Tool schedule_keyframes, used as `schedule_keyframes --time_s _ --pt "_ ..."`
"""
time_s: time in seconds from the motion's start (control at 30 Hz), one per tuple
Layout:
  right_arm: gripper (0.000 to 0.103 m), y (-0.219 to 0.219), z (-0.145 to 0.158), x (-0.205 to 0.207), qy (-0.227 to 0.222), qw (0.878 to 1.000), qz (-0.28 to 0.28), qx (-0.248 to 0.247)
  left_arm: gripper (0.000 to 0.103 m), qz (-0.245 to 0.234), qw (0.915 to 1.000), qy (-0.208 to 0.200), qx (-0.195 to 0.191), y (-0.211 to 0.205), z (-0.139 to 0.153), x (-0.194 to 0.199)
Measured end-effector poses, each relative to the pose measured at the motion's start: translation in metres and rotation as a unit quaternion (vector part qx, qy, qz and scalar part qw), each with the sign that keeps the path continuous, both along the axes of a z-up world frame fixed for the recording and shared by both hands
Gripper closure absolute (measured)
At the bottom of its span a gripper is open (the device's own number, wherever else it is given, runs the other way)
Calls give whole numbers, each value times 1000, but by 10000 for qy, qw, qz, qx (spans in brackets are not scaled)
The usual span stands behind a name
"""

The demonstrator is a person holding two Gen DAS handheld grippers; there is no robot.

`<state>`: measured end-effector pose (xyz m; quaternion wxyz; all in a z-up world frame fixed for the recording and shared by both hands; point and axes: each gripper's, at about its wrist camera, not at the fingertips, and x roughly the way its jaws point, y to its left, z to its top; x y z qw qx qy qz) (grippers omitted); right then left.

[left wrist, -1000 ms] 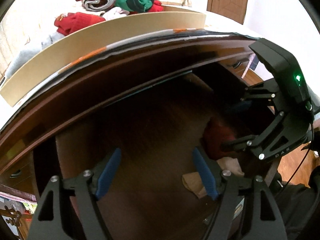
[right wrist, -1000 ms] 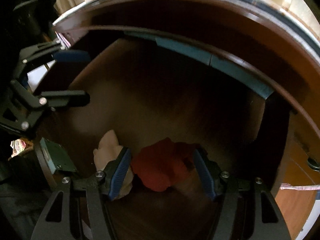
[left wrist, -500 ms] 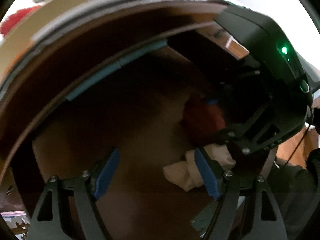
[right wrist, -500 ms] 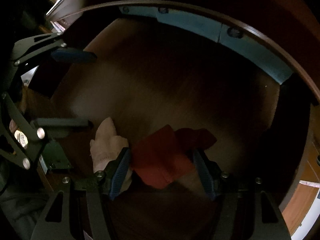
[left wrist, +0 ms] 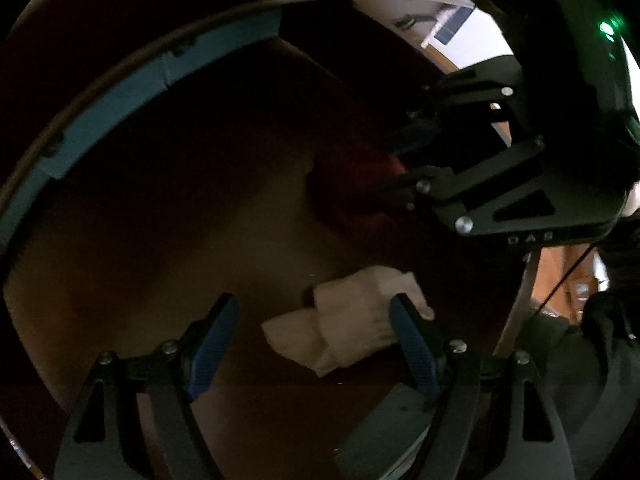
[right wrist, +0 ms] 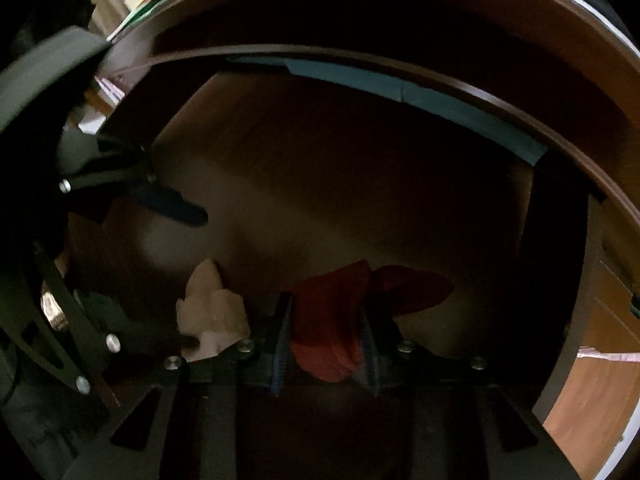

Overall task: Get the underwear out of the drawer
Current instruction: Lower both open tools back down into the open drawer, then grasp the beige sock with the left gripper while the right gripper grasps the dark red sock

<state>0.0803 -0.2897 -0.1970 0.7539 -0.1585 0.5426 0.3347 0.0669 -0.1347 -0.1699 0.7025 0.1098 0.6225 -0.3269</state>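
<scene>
Inside the dark wooden drawer [left wrist: 192, 232] lie two pieces of underwear. The red underwear [right wrist: 328, 332] is bunched between the blue pads of my right gripper [right wrist: 326, 344], whose jaws are closing; the pads press on the cloth from both sides. In the left wrist view that right gripper [left wrist: 396, 164] reaches in from the right onto the dim red underwear [left wrist: 348, 188]. The beige underwear [left wrist: 352, 320] lies crumpled on the drawer floor, partly between the wide-apart jaws of my left gripper [left wrist: 312, 340], against the right pad. No pad presses on it.
A blue-grey strip [left wrist: 120, 96] runs along the cabinet edge above the drawer's back. A metal drawer rail [left wrist: 516, 312] and a person's dark sleeve [left wrist: 580, 368] are at the right. Orange-brown floor [right wrist: 592, 384] shows past the drawer's right side.
My left gripper tipped down and sank into the drawer until the beige underwear came between its jaws. My right gripper's jaws closed onto the red underwear without shifting place.
</scene>
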Motion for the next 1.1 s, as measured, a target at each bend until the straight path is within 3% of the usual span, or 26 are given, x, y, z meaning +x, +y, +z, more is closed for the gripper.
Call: schedule_keyframes --time_s 0.07,0.43,0.8,0.97,1.03,1.1 --pt "70 -2 1 2 -1 10000 -40 49 17 24 9995 299 -52 -2 -6 5" --pt "70 -19 8 1 23 9992 -160 357 14 215 9914 1175 -529 -5 -18 11" --pt "70 -21 5 4 39 9992 -142 375 17 88 9930 1164 -205 -23 -23 8" --pt "70 -19 3 5 114 9991 -119 385 34 27 9937 1081 -282 -29 -21 4" --pt "70 -18 3 5 120 9991 -129 379 52 -83 9941 1030 -327 -32 -20 0" --pt "70 -18 3 6 118 9991 -133 374 61 -160 9944 973 -393 -24 -16 -9"
